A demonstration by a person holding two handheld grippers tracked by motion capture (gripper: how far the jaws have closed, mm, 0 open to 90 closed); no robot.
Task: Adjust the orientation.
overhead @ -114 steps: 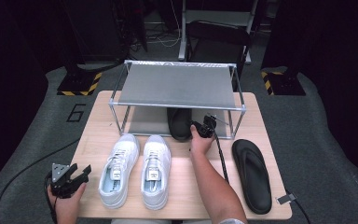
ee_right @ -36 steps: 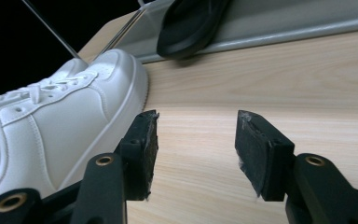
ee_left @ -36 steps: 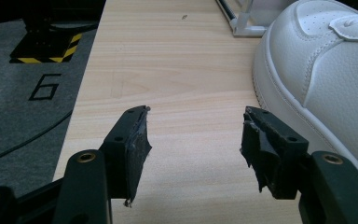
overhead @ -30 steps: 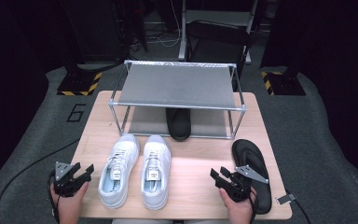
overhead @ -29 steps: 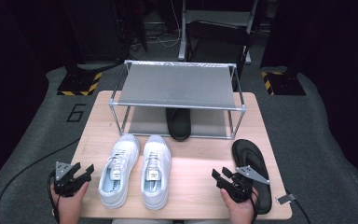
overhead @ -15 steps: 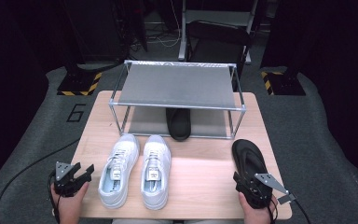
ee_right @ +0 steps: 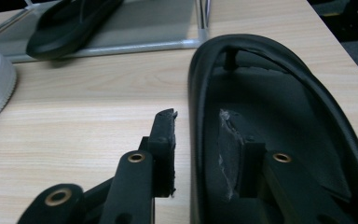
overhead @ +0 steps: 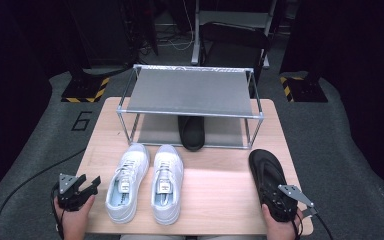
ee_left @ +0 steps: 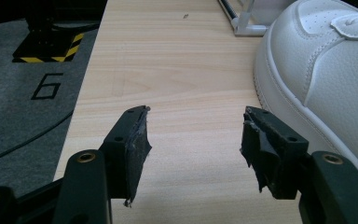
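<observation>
The right gripper (ee_right: 198, 144) is straddling the near side edge of the black sandal (ee_right: 279, 116), which is lying at the table's (overhead: 220, 190) right edge; its jaws have just been closing around that rim, not yet visibly pressing.

We find the widest bare stretch of table (overhead: 220, 195) between the right white sneaker (overhead: 167, 182) and the black flip-flop (overhead: 270, 182) on the right — a gripper could pass there. The two sneakers lie just beside each other, the left white sneaker (overhead: 126, 182) closing that side. Farther back the metal rack (overhead: 192, 90) stands in the way; under its shelf a second flip-flop (overhead: 191, 132) sits in the middle, with room on either side. A strip at the left edge stays free.
</observation>
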